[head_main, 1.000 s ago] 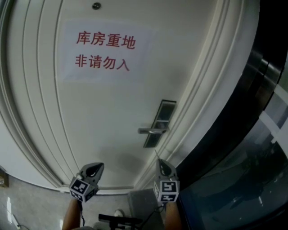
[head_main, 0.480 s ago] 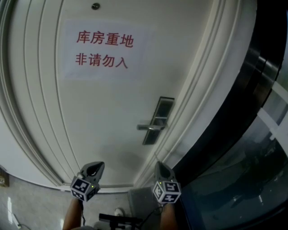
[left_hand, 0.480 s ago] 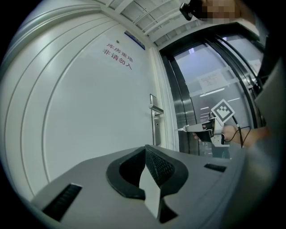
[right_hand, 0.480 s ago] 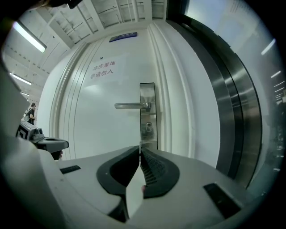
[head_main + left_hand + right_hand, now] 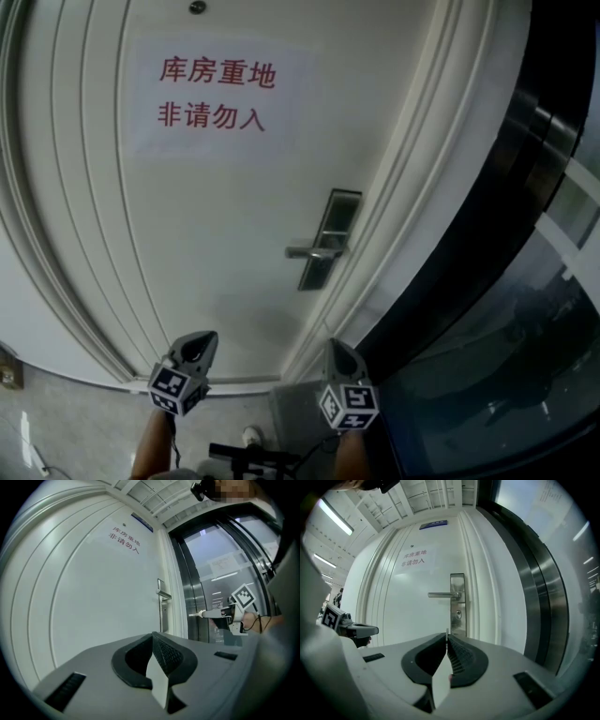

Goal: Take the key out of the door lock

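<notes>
A steel lock plate (image 5: 328, 239) with a lever handle (image 5: 305, 251) sits on the white door (image 5: 216, 216). In the right gripper view its keyhole (image 5: 458, 614) has no key in it. My right gripper (image 5: 447, 634) is shut on a thin metal sliver, apparently the key (image 5: 447, 631), whose tip shows between the pads. It is held level, well short of the door and below the lock (image 5: 336, 345). My left gripper (image 5: 153, 633) is shut on nothing and hangs to the left (image 5: 199, 339), also away from the door.
A paper sign (image 5: 216, 94) with red characters is stuck high on the door. A dark metal and glass frame (image 5: 506, 234) runs down the right side. A black object (image 5: 253, 457) lies on the floor below my forearms.
My right gripper has drifted slightly down in the head view and rolled, so its marker cube shows a different face. The left gripper has stayed put.
</notes>
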